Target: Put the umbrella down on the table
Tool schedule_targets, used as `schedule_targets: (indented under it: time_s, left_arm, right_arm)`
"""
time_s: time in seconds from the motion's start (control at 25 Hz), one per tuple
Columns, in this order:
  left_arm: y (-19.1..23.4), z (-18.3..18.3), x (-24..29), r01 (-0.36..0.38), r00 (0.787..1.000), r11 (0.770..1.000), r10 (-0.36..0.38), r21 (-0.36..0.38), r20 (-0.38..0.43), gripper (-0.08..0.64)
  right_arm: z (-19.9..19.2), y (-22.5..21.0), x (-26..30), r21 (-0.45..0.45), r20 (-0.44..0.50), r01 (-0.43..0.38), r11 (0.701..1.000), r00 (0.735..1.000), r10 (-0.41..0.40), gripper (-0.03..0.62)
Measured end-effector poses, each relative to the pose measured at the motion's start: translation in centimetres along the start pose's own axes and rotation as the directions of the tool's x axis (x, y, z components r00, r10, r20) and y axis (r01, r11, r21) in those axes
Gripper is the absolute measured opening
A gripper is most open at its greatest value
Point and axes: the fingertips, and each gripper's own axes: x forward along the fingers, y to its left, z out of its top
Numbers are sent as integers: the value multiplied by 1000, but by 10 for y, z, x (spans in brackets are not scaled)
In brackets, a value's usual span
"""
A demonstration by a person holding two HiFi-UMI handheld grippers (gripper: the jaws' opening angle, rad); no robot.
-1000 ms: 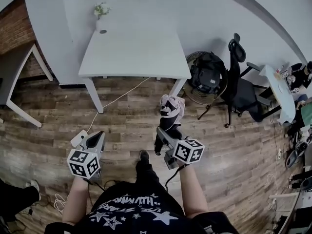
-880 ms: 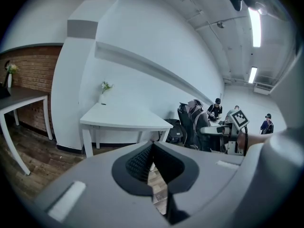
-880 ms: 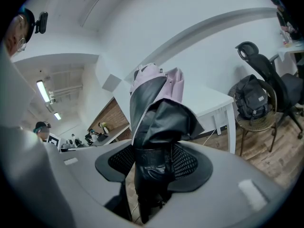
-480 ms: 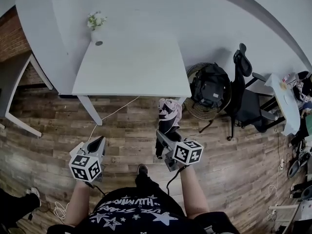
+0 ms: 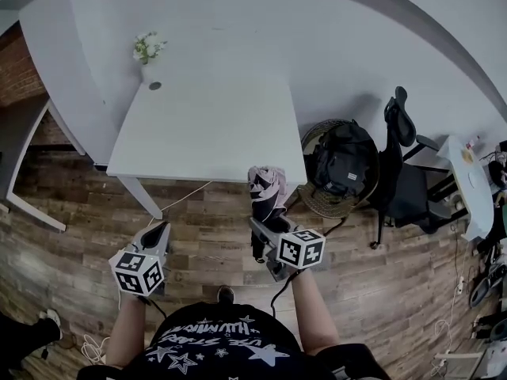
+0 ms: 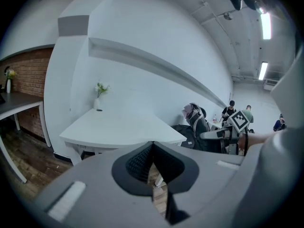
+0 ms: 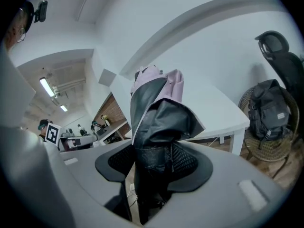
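A folded umbrella (image 5: 265, 190), black with a pink top, stands upright in my right gripper (image 5: 261, 228), whose jaws are shut on its black lower part. In the right gripper view the umbrella (image 7: 159, 106) fills the gap between the pads of the right gripper (image 7: 153, 152). The white table (image 5: 206, 125) lies just ahead, its near right corner close behind the umbrella's top. My left gripper (image 5: 158, 234) hovers over the floor before the table's front edge, shut and holding nothing. In the left gripper view the left gripper (image 6: 152, 145) has its tips meeting, and the table (image 6: 118, 127) is beyond.
A small vase of flowers (image 5: 147, 54) stands at the table's far left corner. Right of the table are a black backpack in a wicker basket (image 5: 341, 161) and an office chair (image 5: 404, 165). A cable (image 5: 186, 196) runs over the wooden floor. Another table (image 5: 16, 133) stands at the left.
Both grippers have moved forward toward the white table, which now lies closer in the head view. The umbrella stays upright in the right gripper.
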Motion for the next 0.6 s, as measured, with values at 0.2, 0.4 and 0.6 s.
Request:
schedule_targets:
  time_s: [0.2, 0.4, 0.6]
  left_arm:
    - [-1, 14, 17, -18, 1000, 1000, 17, 10, 21, 3]
    - [6, 14, 27, -29, 1000, 1000, 29, -11, 3, 4]
    - [9, 13, 50, -1, 1000, 1000, 1, 3, -25, 3]
  right_arm:
    - [12, -20, 11, -57, -45, 0, 998, 999, -3, 239]
    - [12, -29, 21, -111, -90, 11, 994, 996, -22, 239]
    - [9, -34, 35, -96, -111, 23, 995, 993, -33, 239]
